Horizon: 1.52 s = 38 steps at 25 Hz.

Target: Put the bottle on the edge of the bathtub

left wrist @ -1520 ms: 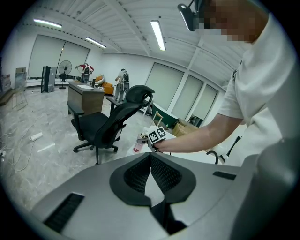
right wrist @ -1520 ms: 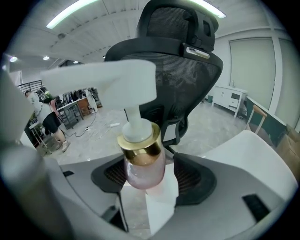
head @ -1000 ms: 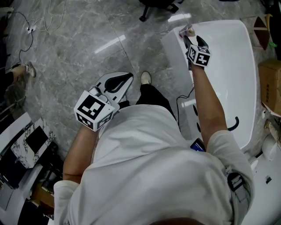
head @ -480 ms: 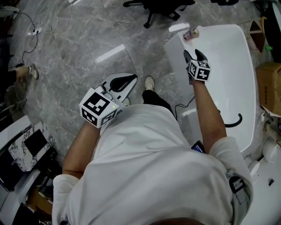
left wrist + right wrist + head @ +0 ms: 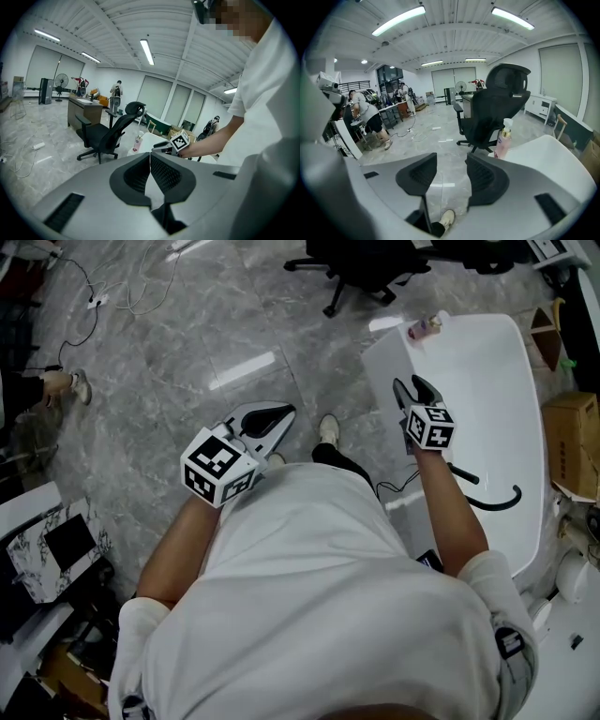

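At the left we see the left gripper (image 5: 278, 415) over the glossy grey marble floor (image 5: 178, 343). Its own view shows the ribbed black jaws pressed together, with nothing between them. The right gripper (image 5: 412, 384) hangs over the rim of the smooth white bathtub (image 5: 382, 357), its jaws apart and closing on nothing. The bottle (image 5: 424, 328) stands on the tub's far corner edge, well apart from it. Only the right gripper view shows its shape: upright, pink, with a white pump.
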### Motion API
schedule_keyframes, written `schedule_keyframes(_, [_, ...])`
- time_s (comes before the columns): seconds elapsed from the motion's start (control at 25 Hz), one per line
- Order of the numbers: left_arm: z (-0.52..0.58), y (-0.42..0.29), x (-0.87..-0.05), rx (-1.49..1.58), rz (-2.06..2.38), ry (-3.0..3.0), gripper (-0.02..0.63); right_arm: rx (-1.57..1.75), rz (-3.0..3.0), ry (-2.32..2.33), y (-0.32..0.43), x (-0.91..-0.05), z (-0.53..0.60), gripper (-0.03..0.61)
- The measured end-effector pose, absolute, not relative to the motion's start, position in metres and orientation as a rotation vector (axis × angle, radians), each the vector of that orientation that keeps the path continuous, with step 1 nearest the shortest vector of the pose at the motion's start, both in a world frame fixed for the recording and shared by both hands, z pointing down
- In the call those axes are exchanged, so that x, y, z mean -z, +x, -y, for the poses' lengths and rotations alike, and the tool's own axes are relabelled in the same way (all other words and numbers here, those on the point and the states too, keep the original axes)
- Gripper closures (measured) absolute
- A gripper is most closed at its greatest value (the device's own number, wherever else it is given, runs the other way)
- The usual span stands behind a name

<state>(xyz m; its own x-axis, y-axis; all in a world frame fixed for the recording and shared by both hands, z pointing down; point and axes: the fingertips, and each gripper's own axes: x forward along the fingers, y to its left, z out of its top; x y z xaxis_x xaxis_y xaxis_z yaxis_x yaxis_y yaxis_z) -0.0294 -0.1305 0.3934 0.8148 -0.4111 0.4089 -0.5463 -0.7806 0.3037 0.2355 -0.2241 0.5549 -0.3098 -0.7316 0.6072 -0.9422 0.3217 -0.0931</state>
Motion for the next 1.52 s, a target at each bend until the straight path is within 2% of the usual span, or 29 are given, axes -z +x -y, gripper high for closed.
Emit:
schedule_keyframes(0.6, [0.068, -0.110, -0.399, -0.421, 0.698, 2.609, 0.595, -0.563, 2.337, 1.355, 0.094, -0.471, 0.115, 0.457])
schedule_keyframes(1.08, [0.039, -0.135, -0.404, -0.370, 0.680, 2.593, 0.595, -0.510, 2.395, 1.340, 0.058, -0.442, 0.072, 0.532])
schedule_keyframes(1.52, [0.022, -0.144, -0.407, -0.372, 0.675, 2.604, 0.595, -0.483, 2.422, 1.316, 0.038, -0.435, 0.049, 0.559])
